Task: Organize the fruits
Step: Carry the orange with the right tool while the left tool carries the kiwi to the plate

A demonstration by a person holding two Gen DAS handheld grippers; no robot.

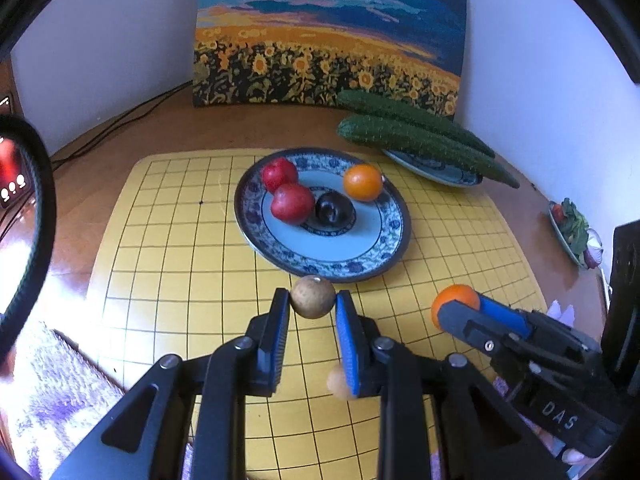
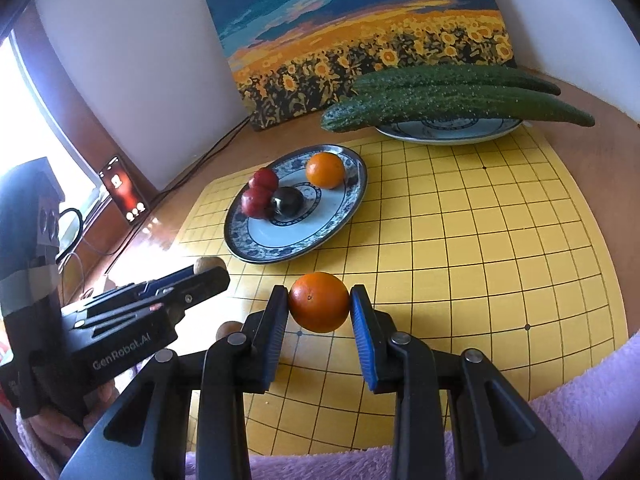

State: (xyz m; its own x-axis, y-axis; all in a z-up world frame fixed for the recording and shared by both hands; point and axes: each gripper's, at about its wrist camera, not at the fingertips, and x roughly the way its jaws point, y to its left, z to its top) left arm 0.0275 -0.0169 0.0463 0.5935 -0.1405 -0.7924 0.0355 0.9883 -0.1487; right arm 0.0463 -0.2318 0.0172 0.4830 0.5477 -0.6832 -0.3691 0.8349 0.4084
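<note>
My left gripper (image 1: 313,300) is shut on a small brown round fruit (image 1: 312,297) and holds it just in front of the blue-patterned fruit plate (image 1: 320,260). My right gripper (image 2: 319,304) is shut on an orange (image 2: 319,302) above the yellow grid board (image 2: 460,240). The fruit plate (image 2: 280,244) holds two red fruits (image 1: 292,203), a dark plum (image 1: 334,208) and an orange (image 1: 363,182). Another small brown fruit (image 1: 338,382) lies on the board under my left gripper, partly hidden by a finger.
Two cucumbers (image 2: 452,100) lie across a second plate (image 2: 448,130) at the back right. A sunflower painting (image 1: 328,40) leans on the wall. A phone (image 2: 122,190) stands at the left. A purple towel (image 2: 580,400) covers the front edge. A small vegetable dish (image 1: 572,232) sits far right.
</note>
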